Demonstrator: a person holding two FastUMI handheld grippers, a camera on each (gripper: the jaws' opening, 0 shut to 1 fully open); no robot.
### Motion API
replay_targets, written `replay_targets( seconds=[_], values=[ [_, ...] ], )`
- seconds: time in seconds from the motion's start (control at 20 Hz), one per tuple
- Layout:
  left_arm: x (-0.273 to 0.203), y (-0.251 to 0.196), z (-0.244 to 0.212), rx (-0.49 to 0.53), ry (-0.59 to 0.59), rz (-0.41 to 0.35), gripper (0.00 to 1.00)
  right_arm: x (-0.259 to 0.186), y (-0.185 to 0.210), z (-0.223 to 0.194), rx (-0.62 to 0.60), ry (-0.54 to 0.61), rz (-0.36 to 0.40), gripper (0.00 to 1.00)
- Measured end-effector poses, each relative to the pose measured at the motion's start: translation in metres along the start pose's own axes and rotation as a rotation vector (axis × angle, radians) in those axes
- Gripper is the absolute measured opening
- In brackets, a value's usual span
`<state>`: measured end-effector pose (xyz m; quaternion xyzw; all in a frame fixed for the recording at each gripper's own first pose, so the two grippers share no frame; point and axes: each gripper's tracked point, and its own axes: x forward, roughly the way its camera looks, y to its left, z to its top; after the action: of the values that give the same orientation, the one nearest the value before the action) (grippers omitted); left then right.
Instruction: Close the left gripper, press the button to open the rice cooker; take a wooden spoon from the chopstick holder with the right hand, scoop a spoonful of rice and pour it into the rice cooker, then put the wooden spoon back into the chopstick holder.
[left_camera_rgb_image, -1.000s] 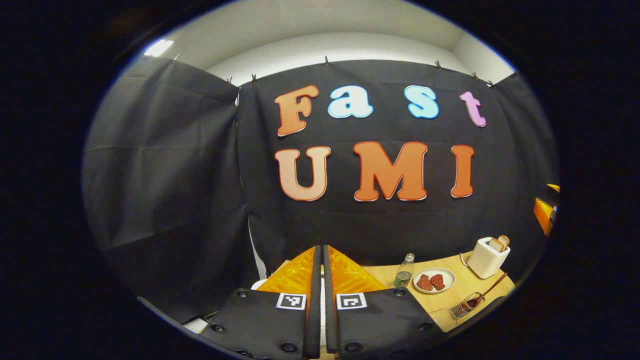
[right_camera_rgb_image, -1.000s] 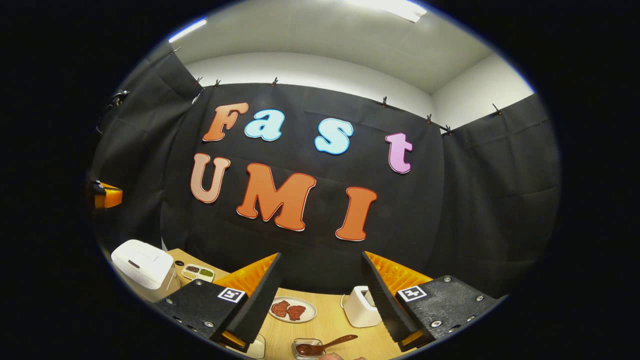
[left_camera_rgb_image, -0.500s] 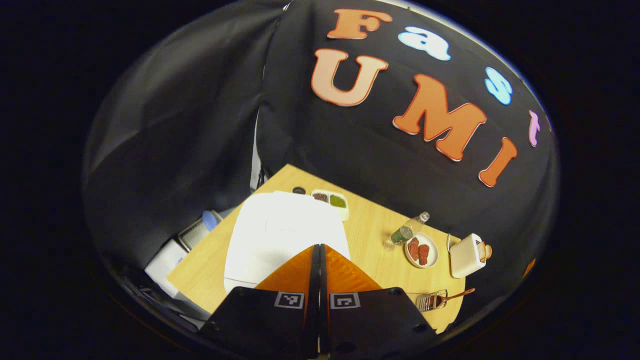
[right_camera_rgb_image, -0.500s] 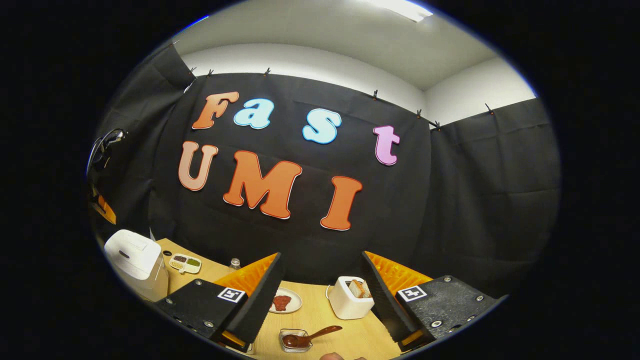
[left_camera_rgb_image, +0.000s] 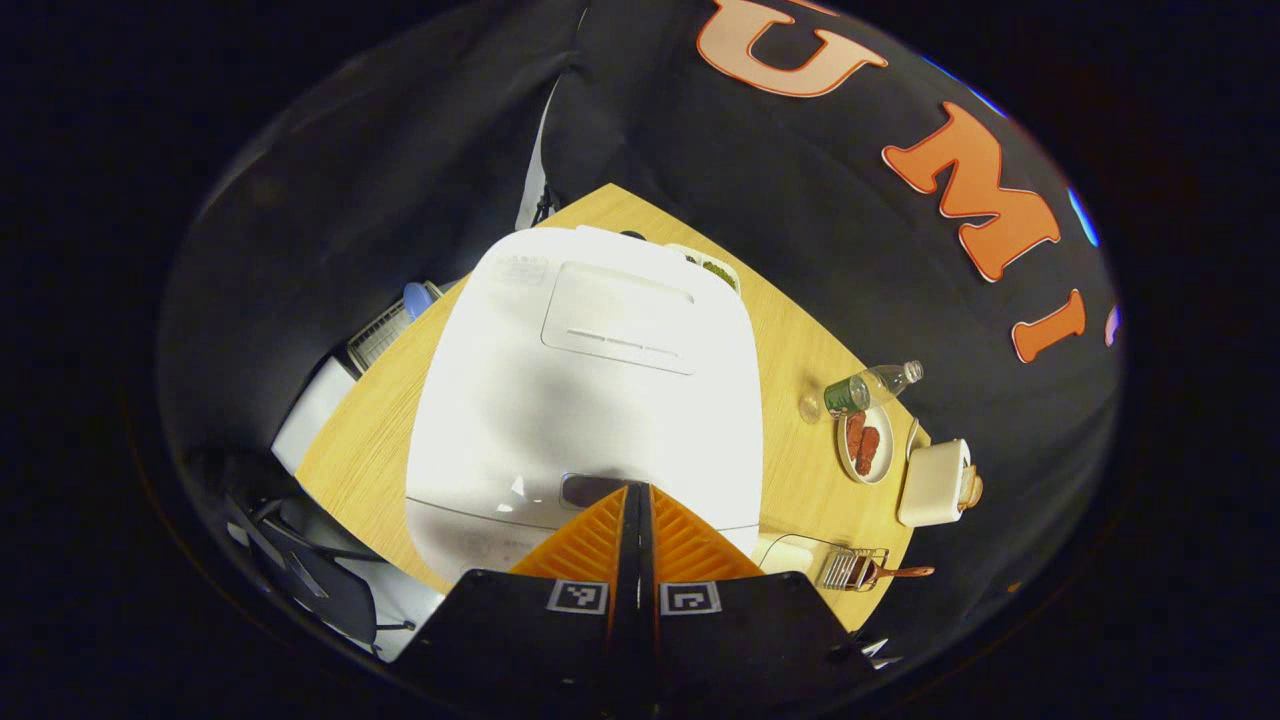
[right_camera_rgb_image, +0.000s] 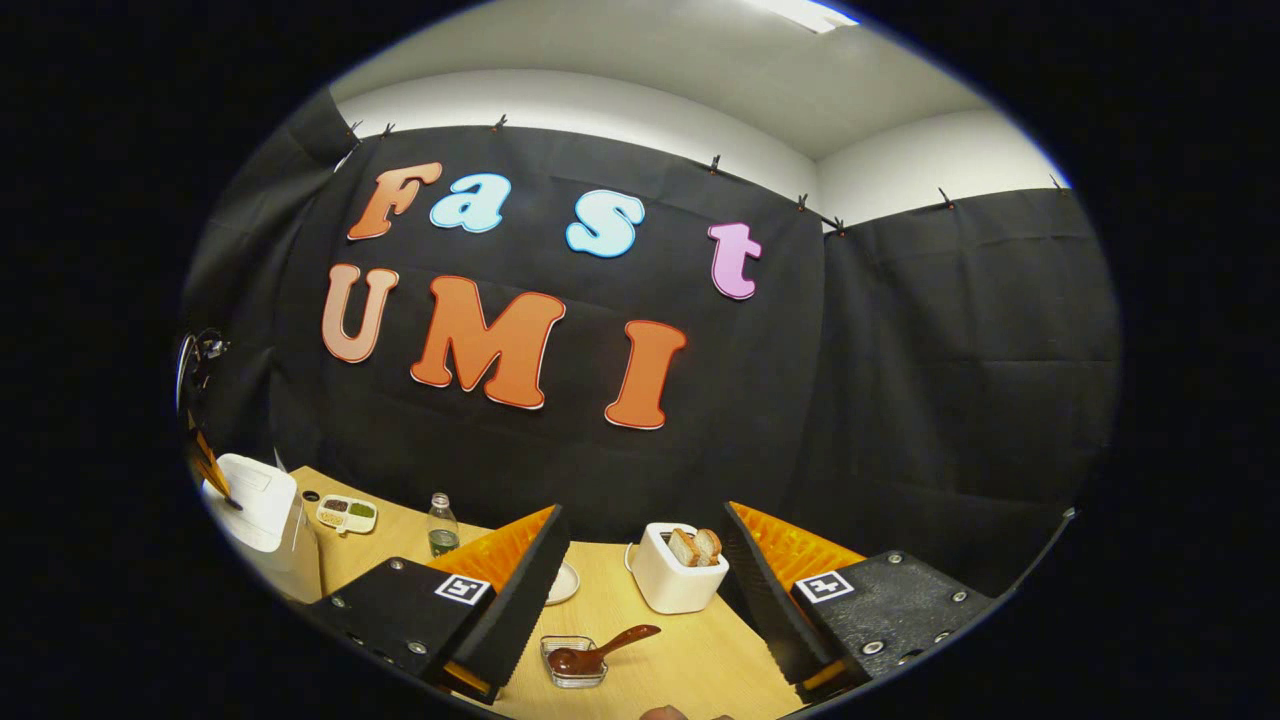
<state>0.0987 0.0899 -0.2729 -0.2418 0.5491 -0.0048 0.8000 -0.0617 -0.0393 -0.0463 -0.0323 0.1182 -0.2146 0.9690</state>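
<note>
Meanwhile, at the cooker: the left tongs (left_camera_rgb_image: 637, 490), fingers pressed together and holding nothing, point down at the grey release button (left_camera_rgb_image: 590, 489) on the front edge of the white rice cooker (left_camera_rgb_image: 590, 380).
Risk: judging from the angle, the closed tips could slide off the small button onto the smooth lid, leaving it latched; an off-centre push might also nudge the cooker along the counter (left_camera_rgb_image: 790, 330).
Second risk: once released, the lid would likely swing up towards the tongs if they linger above it.
Rice cooker: glossy white, rounded, lid shut, with a rectangular panel set into its top; it stands at the near left of the counter, a compartment tray of grains (left_camera_rgb_image: 712, 268) just behind it.
Right tongs: the right tongs (right_camera_rgb_image: 640, 560) hover wide open and empty above the counter's other end.
Wooden spoon: the dark wooden spoon (right_camera_rgb_image: 600, 650) lies with its bowl in a small clear holder (right_camera_rgb_image: 572, 662), handle angled up and right, just below the open fingers.
Nearby: a white toaster (right_camera_rgb_image: 675, 575) with bread, a plate (left_camera_rgb_image: 866, 445) of red food and a plastic bottle (left_camera_rgb_image: 865, 386) lying beside it.
</note>
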Motion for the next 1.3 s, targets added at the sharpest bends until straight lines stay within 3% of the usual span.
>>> replay_targets(
  seconds=[0.1,0.3,0.75,0.85,1.1,1.3],
  values=[
    [0.01,-0.003,0.004,0.009,0.015,0.001,0.02,-0.002,-0.001,-0.004,0.003,0.012,-0.01,0.95],
    [0.014,0.0,-0.006,0.0,0.047,-0.01,0.05,0.0,0.001,-0.009,-0.009,0.027,-0.016,0.95],
    [0.016,0.001,-0.007,0.026,0.012,-0.007,0.06,0.004,0.011,-0.018,0.007,0.039,0.023,0.95],
    [0.0,-0.005,0.006,0.071,-0.071,-0.024,0.05,0.006,0.011,-0.023,0.008,0.048,0.033,0.95],
    [-0.085,-0.038,0.074,0.235,-0.485,-0.062,0.05,0.013,0.008,-0.051,0.005,0.123,0.055,0.95],
    [-0.134,-0.067,0.08,0.366,-0.69,-0.056,0.05,0.021,0.006,-0.073,0.027,0.172,0.067,0.95]
  ],
)
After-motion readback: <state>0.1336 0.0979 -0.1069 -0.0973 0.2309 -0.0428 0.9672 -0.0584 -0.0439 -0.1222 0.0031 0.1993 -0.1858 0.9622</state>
